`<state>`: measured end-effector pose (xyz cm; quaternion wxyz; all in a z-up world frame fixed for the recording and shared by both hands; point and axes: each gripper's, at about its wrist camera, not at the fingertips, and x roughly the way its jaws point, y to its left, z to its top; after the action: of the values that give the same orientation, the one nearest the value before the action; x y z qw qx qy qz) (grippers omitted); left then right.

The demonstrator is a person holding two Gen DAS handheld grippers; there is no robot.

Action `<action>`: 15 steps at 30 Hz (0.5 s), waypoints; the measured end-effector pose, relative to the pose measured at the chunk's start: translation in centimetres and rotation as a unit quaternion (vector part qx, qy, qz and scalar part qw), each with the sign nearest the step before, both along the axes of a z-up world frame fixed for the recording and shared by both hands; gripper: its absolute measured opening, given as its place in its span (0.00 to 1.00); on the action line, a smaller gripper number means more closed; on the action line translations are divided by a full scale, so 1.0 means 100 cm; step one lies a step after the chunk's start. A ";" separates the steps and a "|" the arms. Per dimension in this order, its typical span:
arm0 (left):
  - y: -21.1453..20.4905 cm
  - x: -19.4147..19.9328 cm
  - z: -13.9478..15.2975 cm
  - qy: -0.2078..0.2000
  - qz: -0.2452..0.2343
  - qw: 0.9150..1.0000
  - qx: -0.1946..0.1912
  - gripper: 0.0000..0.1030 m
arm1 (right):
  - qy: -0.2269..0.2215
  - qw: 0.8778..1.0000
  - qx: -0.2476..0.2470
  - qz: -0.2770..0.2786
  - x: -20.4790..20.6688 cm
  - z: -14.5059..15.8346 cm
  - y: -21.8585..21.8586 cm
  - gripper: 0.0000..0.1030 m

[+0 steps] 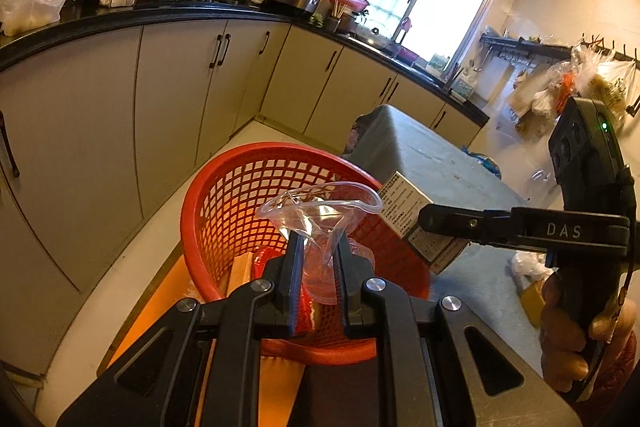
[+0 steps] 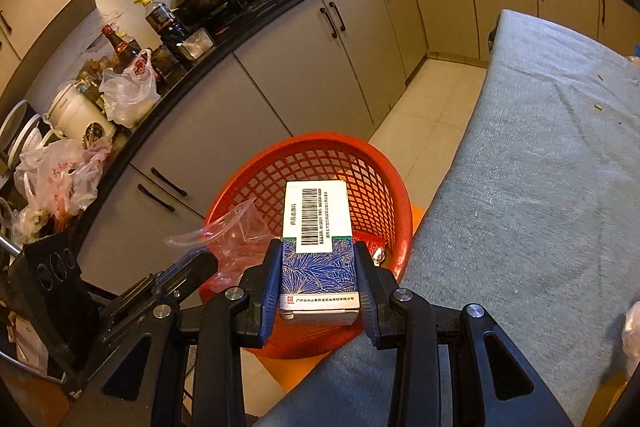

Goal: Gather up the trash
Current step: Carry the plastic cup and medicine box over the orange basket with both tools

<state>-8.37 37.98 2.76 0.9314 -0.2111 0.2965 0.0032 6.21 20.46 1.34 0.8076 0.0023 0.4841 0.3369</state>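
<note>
A red mesh basket (image 1: pixel 240 195) stands on the floor beside the table; it also shows in the right wrist view (image 2: pixel 372 179). My left gripper (image 1: pixel 318 247) is shut on a crumpled clear plastic cup (image 1: pixel 320 211) and holds it over the basket. My right gripper (image 2: pixel 316 259) is shut on a blue and white medicine box (image 2: pixel 318 227) and holds it over the basket's near rim. The box (image 1: pixel 404 207) and the right gripper (image 1: pixel 448 223) also show in the left wrist view, right of the cup. The cup (image 2: pixel 224 227) shows left of the box. Some red wrapper lies inside the basket (image 2: pixel 368 239).
A table with a grey cloth (image 2: pixel 540 187) runs along the right of the basket. Kitchen cabinets (image 1: pixel 168 99) and a black counter (image 2: pixel 200 67) with pots, bottles and plastic bags lie to the left and behind. White bagged trash (image 1: pixel 528 263) and a yellow piece (image 1: pixel 534 299) lie on the table.
</note>
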 end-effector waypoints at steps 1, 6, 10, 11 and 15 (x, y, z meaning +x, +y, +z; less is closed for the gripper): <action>0.000 0.001 -0.001 0.002 -0.001 1.000 0.000 0.13 | 0.001 1.000 -0.001 -0.001 0.002 -0.001 0.001 0.36; -0.002 0.004 -0.005 0.012 -0.002 1.000 0.008 0.14 | 0.006 1.000 -0.009 -0.001 0.008 -0.009 0.007 0.37; -0.002 0.006 -0.007 0.017 -0.002 1.000 0.007 0.14 | 0.007 1.000 -0.013 -0.001 0.011 -0.013 0.011 0.37; -0.002 0.007 -0.007 0.017 -0.002 1.000 0.006 0.14 | 0.007 1.000 -0.014 -0.001 0.011 -0.014 0.011 0.38; -0.002 0.008 -0.009 0.018 -0.003 1.000 0.008 0.14 | 0.010 1.000 -0.015 -0.003 0.012 -0.016 0.011 0.38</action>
<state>-7.54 37.81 1.89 0.9275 -0.2031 0.3138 0.0066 7.46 21.61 -0.30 0.8036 -0.0054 0.4972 0.3270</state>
